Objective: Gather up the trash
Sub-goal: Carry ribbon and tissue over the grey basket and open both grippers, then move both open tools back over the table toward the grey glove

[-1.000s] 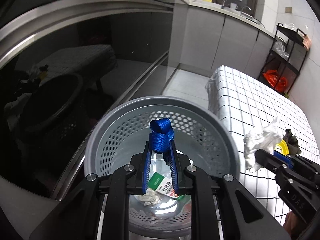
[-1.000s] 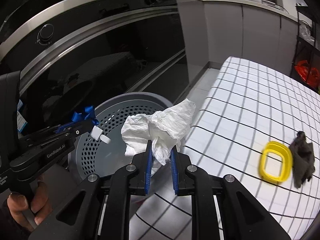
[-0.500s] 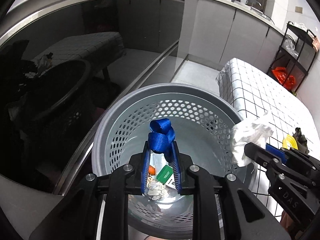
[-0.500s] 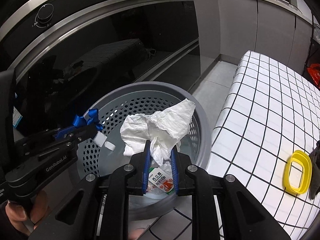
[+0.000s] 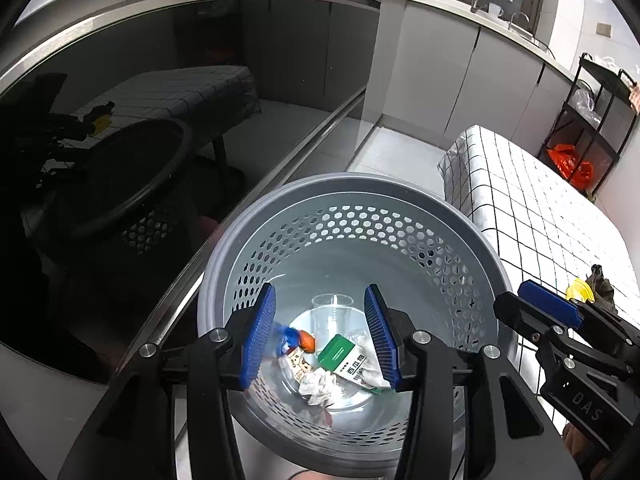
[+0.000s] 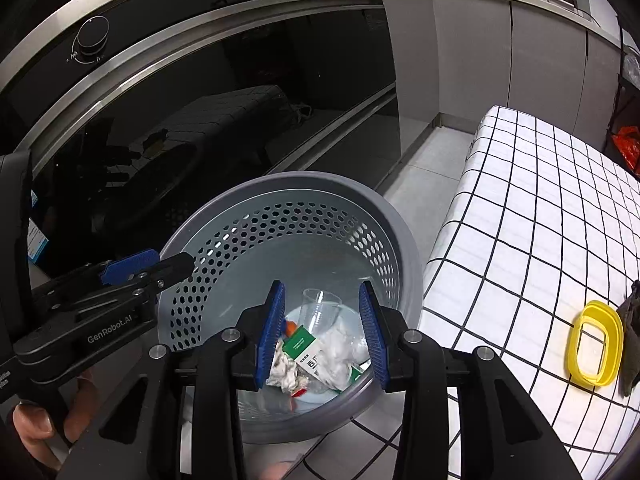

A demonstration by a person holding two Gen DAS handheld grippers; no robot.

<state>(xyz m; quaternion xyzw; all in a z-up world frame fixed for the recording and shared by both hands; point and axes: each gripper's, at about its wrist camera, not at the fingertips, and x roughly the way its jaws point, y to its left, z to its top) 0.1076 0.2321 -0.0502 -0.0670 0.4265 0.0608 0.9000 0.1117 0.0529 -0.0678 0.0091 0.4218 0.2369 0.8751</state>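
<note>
A grey perforated basket [image 5: 344,184] [image 6: 304,180] stands on the floor beside the table. My left gripper [image 5: 320,289] hangs over it, its jaws opening with nothing between them. A blurred blue ribbon [image 5: 286,336] is dropping just below its left pad. My right gripper [image 6: 321,285] is also above the basket, jaws opening and empty. The white tissue [image 6: 340,348] lies in the bottom. Also inside are a clear plastic cup [image 5: 332,312], a green-and-white carton [image 5: 342,356] and crumpled paper [image 5: 320,388]. Each wrist view shows the other gripper at the rim: the right gripper [image 5: 548,308], the left gripper [image 6: 132,264].
A table with a white checked cloth [image 6: 540,220] stands right of the basket. On it lie a yellow ring [image 6: 596,348] and a dark rag [image 6: 630,320]. A black glass oven front [image 6: 200,100] lies behind the basket. A rack with a red bag [image 5: 572,160] stands far right.
Both grippers moved over the basket and opened. The blue ribbon left the left gripper's pads and the white tissue left the right gripper's; both dropped into the basket.
</note>
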